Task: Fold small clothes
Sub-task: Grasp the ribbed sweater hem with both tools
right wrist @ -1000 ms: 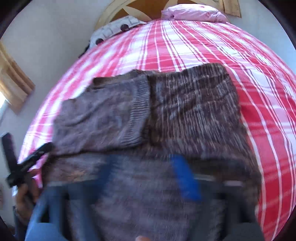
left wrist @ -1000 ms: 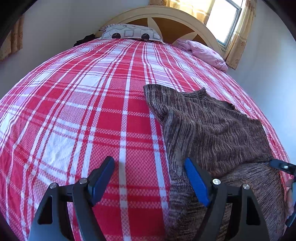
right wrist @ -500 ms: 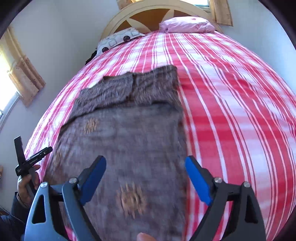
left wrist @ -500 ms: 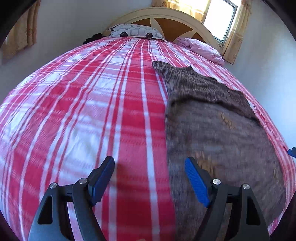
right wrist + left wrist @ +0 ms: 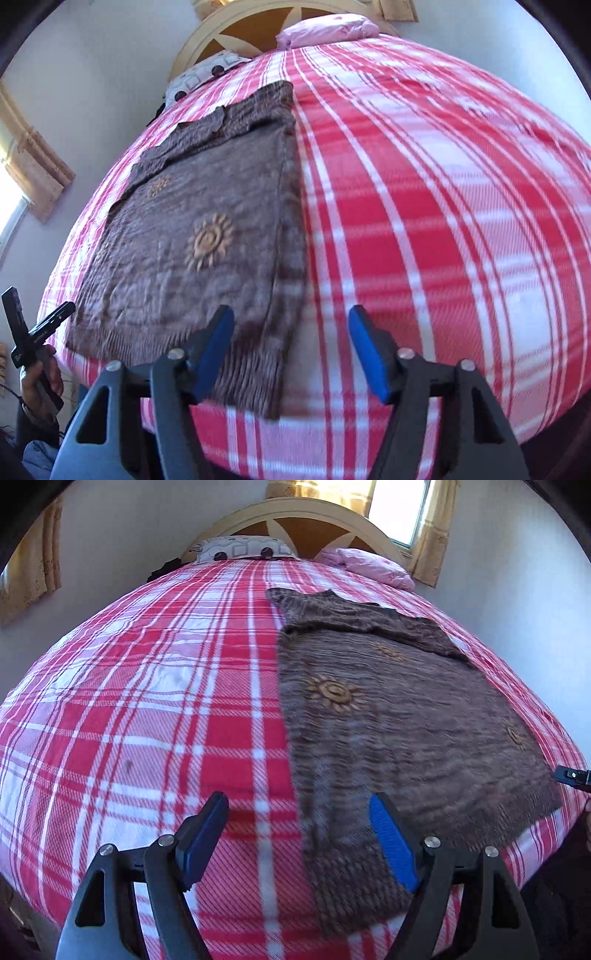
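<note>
Left wrist: brown sweater (image 5: 399,720) flat on plaid bed (image 5: 147,701).

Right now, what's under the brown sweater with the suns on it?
The brown sweater lies flat on the red plaid blanket, which shows all around it. Anything directly beneath the sweater is covered, so it cannot be seen.

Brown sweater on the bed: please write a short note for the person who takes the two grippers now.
Left gripper: open, empty, above the sweater's near left corner.
Right gripper: open, empty, above its near right edge.
The brown sweater lies flat on the red plaid bedspread, sun patterns up, sleeves folded in near the collar end.
Done: sleeves in, body smoothed.
Left: probably fold the body across, then tidy.
</note>
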Motion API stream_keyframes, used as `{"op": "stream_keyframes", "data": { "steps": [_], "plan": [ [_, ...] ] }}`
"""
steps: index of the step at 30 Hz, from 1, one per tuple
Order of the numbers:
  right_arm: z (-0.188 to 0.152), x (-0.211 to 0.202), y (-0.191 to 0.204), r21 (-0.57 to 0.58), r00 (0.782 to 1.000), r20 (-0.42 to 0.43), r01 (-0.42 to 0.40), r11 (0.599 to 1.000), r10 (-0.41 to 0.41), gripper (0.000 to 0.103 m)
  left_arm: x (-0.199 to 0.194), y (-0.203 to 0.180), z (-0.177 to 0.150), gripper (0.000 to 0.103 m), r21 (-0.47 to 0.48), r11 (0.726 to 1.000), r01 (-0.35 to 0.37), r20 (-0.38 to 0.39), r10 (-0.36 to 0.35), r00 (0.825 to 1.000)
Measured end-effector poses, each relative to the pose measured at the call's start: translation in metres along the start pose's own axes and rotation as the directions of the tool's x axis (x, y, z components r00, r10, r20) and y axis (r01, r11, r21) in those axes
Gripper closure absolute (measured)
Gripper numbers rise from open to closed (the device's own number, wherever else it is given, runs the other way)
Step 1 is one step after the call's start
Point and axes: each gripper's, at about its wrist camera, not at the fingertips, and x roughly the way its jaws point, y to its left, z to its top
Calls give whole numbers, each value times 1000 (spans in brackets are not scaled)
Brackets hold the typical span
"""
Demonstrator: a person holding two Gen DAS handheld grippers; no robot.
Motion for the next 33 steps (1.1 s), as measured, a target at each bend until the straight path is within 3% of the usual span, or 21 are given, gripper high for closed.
{"op": "stream_keyframes", "data": {
  "steps": [4, 12, 15, 19, 20, 22, 25, 27, 29, 33],
  "plan": [
    [-15, -4, 2, 5, 1000, 7, -9, 1000, 9, 45, -2, -16, -11, 24, 56, 998, -13, -15, 13, 1000],
    [-26, 2, 13, 13, 996, 30, -87, 996, 86, 48, -4, -25, -19, 24, 55, 998, -23, -25, 25, 999],
    [-28, 7, 19, -2, 996, 46, -82, 997, 82, 56, -4, -28, -21, 24, 50, 999, -4, -27, 5, 1000],
    [-28, 7, 12, 15, 995, 58, -78, 997, 77, 76, -7, -25, -22, 25, 24, 998, 63, -26, -63, 998],
    [-28, 7, 9, 21, 995, 58, -81, 996, 80, 83, -7, -24, -22, 29, 21, 998, 63, -25, -62, 998],
    [-29, 7, 2, 45, 992, 56, -116, 992, 114, 85, -8, -23, -23, 35, 20, 998, 54, -24, -54, 998],
    [-29, 7, 1, 57, 988, 64, -144, 988, 141, 82, -11, -18, -23, 46, 6, 999, 52, -26, -52, 998],
    [-30, 8, 2, 74, 984, 81, -162, 984, 156, 79, -12, -15, -22, 46, -16, 998, 62, -28, -63, 998],
    [-30, 8, 2, 90, 974, 93, -213, 973, 205, 59, -11, -15, -21, 46, -22, 998, 60, -23, -61, 998],
    [-30, 8, 10, 56, 978, 101, -187, 981, 181, 53, -5, -18, -20, 46, -4, 1000, 27, -6, -27, 1000]
  ]
}}
